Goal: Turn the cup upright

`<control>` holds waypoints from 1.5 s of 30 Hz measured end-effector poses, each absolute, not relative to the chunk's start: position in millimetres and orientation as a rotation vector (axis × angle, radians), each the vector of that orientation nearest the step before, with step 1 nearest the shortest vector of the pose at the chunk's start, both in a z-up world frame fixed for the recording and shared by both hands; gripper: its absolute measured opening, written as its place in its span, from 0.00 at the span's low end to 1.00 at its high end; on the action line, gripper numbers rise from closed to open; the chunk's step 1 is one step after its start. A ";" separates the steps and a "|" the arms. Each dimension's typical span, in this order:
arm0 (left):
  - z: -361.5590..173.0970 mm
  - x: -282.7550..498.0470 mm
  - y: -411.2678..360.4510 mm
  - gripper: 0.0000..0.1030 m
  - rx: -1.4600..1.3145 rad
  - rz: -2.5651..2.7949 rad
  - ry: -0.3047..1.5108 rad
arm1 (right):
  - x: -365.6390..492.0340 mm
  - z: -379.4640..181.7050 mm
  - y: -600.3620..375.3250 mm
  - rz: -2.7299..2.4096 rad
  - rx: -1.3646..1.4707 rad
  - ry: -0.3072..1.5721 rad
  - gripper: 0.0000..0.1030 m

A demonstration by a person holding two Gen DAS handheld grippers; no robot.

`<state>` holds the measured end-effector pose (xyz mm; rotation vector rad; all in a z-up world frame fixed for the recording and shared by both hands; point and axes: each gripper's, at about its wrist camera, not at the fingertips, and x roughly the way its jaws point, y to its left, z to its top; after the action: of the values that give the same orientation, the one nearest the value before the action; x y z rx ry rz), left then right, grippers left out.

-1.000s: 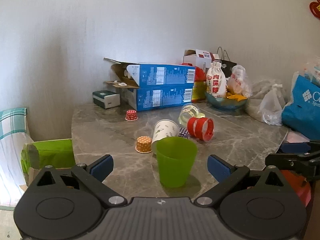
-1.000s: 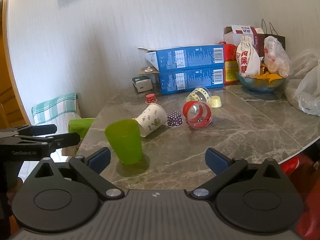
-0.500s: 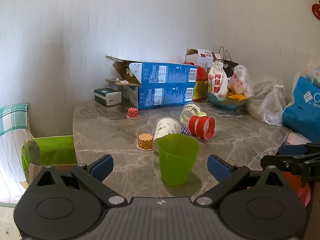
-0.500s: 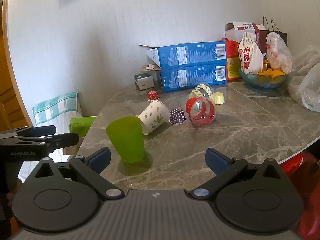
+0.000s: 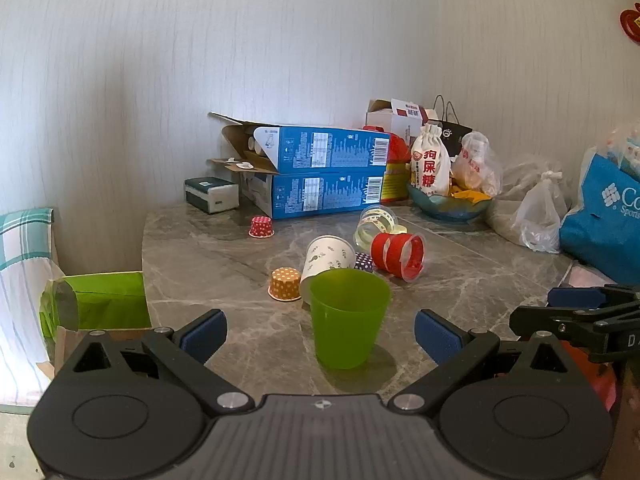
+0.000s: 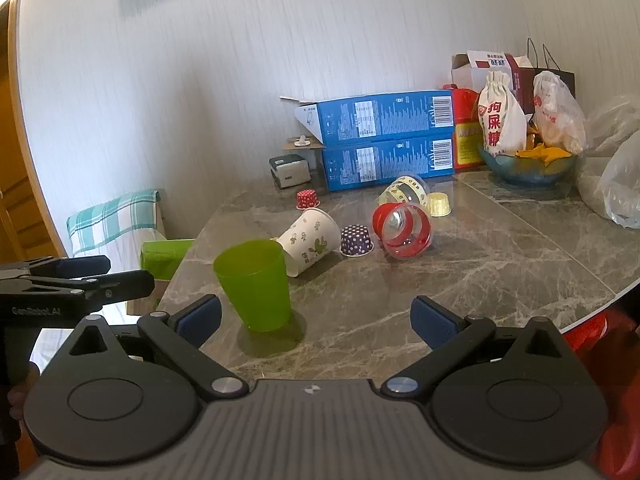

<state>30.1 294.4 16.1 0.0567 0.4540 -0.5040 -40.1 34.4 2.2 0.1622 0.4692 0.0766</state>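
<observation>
A green plastic cup (image 5: 349,316) stands upright near the front of the marble table (image 5: 224,264); it also shows in the right wrist view (image 6: 254,284). Behind it a white floral paper cup (image 5: 326,258) (image 6: 306,242), a red-banded clear cup (image 5: 398,254) (image 6: 402,230) and a yellow-banded clear cup (image 5: 376,222) (image 6: 404,190) lie on their sides. My left gripper (image 5: 320,334) is open and empty, just short of the green cup. My right gripper (image 6: 316,320) is open and empty, with the green cup ahead by its left finger.
Small cupcake liners stand about: orange (image 5: 285,283), red (image 5: 261,226), purple (image 6: 356,240), yellow (image 6: 439,204). Two stacked blue boxes (image 5: 320,176), a snack bowl (image 5: 448,204), bags (image 5: 600,216) and a small green-white box (image 5: 211,200) line the back. A green bag (image 5: 100,300) is left of the table.
Both grippers have eased back and lifted slightly; the scene sits a little lower in each view. The cups have not moved. Both grippers stay open.
</observation>
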 end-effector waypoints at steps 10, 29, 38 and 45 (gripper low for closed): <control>16.2 28.5 292.6 0.98 0.058 -0.508 0.454 | -42.2 0.9 35.7 0.069 0.146 0.449 0.99; 15.6 27.4 294.0 0.98 0.050 -0.524 0.451 | -40.3 -2.6 37.4 0.072 0.144 0.462 0.99; 14.8 25.2 292.5 0.98 0.049 -0.532 0.449 | -41.3 -3.0 38.0 0.074 0.142 0.462 0.99; 14.4 22.8 291.4 0.98 0.057 -0.542 0.431 | -41.8 -3.8 38.7 0.074 0.141 0.472 0.99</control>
<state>22.8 291.4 14.4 0.0572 0.4309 -0.5415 -41.8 38.7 -3.8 0.1410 0.4716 0.0738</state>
